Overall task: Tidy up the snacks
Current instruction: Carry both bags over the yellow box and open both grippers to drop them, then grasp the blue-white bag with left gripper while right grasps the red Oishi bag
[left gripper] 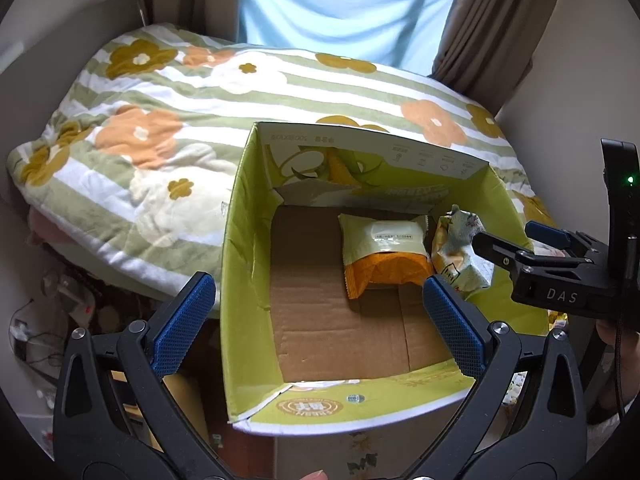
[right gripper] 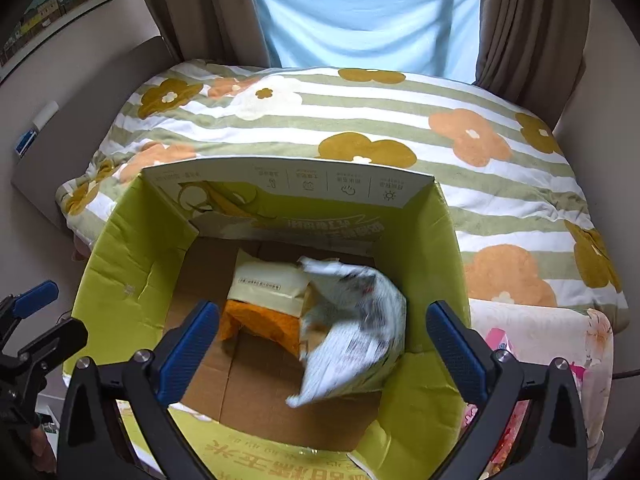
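We count two snack packets [left gripper: 384, 256] [right gripper: 352, 328] in one cardboard box [left gripper: 248, 240]; both grippers [left gripper: 320, 320] [right gripper: 320, 344] stand released, jaws empty.

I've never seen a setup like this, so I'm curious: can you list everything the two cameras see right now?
Cardboard box: one, lime green, open, beside the bed.
Orange snack pack: one, orange and cream, flat on the box floor.
Pale snack pack: one, whitish, blurred, inside the box at its right wall.
Blanket: one, green-striped with flowers, on the bed.
Curtains: brown, framing a blue sheet.
Left gripper: open, empty.
Right gripper: open, above the pale pack.
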`<state>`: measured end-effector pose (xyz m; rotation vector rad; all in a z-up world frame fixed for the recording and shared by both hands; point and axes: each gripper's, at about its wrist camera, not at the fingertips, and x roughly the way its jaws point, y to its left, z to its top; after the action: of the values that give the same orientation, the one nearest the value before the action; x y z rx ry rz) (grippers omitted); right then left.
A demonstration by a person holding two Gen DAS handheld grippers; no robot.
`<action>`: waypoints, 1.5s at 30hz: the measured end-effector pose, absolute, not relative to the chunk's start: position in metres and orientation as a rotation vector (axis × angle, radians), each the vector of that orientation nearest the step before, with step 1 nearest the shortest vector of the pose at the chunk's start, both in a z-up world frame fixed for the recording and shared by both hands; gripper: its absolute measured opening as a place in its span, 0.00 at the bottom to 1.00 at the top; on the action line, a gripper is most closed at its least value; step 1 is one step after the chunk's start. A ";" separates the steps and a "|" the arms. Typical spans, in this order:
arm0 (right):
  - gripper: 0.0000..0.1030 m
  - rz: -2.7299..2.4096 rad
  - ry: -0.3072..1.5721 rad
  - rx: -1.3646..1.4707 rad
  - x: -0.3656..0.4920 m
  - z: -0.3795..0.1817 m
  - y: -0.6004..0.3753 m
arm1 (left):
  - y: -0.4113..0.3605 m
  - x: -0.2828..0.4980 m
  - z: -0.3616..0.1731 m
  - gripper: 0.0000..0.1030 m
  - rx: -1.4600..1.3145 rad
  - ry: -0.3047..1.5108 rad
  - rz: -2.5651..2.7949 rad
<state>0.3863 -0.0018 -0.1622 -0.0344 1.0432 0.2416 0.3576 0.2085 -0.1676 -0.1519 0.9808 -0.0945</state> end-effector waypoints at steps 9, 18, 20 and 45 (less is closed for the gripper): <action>1.00 0.252 0.999 -0.009 0.351 -0.128 -0.008 | 0.198 0.337 -0.137 1.00 -0.130 0.911 -0.122; 1.00 0.174 0.946 -0.005 0.309 -0.098 -0.043 | 0.162 0.313 -0.115 1.00 -0.127 0.868 -0.199; 1.00 0.164 0.938 0.005 0.299 -0.093 -0.057 | 0.150 0.307 -0.111 1.00 -0.128 0.864 -0.214; 1.00 0.116 0.914 -0.004 0.173 -0.111 -0.290 | -0.088 0.210 -0.155 1.00 -0.115 1.012 -0.223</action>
<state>0.1726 -0.2903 -0.1107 -0.0045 0.9135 0.1165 0.2095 -0.0880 -0.1550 -0.1153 1.0116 -0.2233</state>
